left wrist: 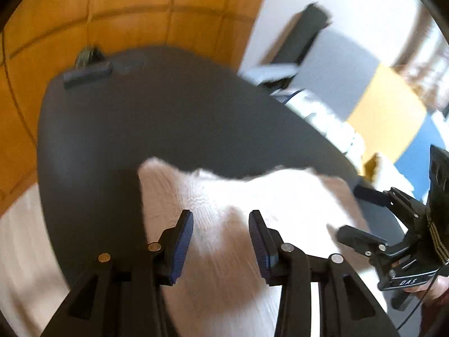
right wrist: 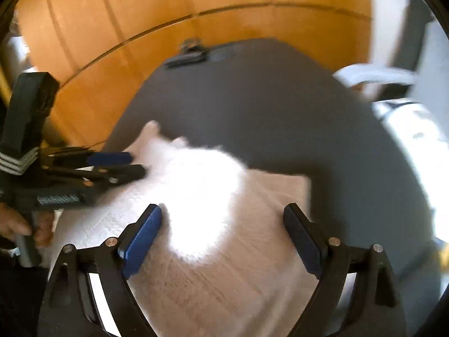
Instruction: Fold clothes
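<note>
Two hand-held grippers hover over one white knit garment that lies on a dark grey worktop.

From the left wrist, the left hand-held gripper has its jaws parted, blue pads clear of the cloth, nothing between them but the knit below. The garment lies at the worktop's near edge, its far border ragged against the grey. To the right of the garment, the right hand-held gripper reaches in from the side, jaws spread, its lower finger over the cloth's right edge. A small dark clamp sits at the worktop's far corner, well apart from the garment.

From the right wrist, the right hand-held gripper is released too, its jaws wide over the garment, gripping nothing. A squared corner of the garment shows near the right finger, which suggests at least one fold is already laid, though blur and glare hide the layers. At the garment's left edge the left hand-held gripper points in, held by a hand; whether its tips touch the cloth I cannot tell.

Judging by this, folding is partway: the garment looks compact and roughly rectangular, and with both grippers released a further fold or a smoothing likely remains.
</note>
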`<state>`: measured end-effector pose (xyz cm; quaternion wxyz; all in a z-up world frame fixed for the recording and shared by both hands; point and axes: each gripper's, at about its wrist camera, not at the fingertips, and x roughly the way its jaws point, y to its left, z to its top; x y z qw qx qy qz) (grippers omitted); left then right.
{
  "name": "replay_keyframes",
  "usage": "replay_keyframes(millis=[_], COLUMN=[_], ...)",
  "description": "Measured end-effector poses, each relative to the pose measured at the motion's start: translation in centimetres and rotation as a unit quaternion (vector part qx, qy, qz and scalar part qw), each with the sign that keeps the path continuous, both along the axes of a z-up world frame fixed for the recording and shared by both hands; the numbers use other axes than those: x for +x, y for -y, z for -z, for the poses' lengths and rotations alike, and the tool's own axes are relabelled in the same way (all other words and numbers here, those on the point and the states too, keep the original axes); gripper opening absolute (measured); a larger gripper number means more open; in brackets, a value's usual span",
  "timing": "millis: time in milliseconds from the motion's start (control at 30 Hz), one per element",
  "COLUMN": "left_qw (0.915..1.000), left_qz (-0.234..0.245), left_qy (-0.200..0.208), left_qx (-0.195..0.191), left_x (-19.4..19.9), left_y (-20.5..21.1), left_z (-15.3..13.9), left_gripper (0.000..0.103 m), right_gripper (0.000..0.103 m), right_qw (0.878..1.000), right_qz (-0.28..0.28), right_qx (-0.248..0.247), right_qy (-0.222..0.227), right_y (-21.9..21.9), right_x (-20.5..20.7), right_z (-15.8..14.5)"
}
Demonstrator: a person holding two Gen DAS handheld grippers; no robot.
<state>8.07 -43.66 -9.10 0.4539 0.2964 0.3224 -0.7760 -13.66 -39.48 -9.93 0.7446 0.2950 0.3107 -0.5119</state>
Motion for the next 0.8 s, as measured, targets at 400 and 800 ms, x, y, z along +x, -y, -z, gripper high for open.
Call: replay_keyframes(millis=[400, 800], left_qw=[0.9860, 0.9715], left_qz=[0.140, 0.230], left_qy=[0.055, -0.027], left_qx=[-0.073, -0.052], left_x=[1.2, -3.4], left_y=[-10.7, -9.5], left_z=[2.4, -1.7], left_gripper=[0.043, 0.043], right_gripper=[0.090, 0.090], right_qw=[0.983, 0.986], right_qz=[0.138, -0.001], right_qx=[-0.015, 0.002], right_qy=[0.119, 0.165], right_y=[-23.1, -17.3], right_x=[1.5, -1.9], right_z=[-0.4, 0.0])
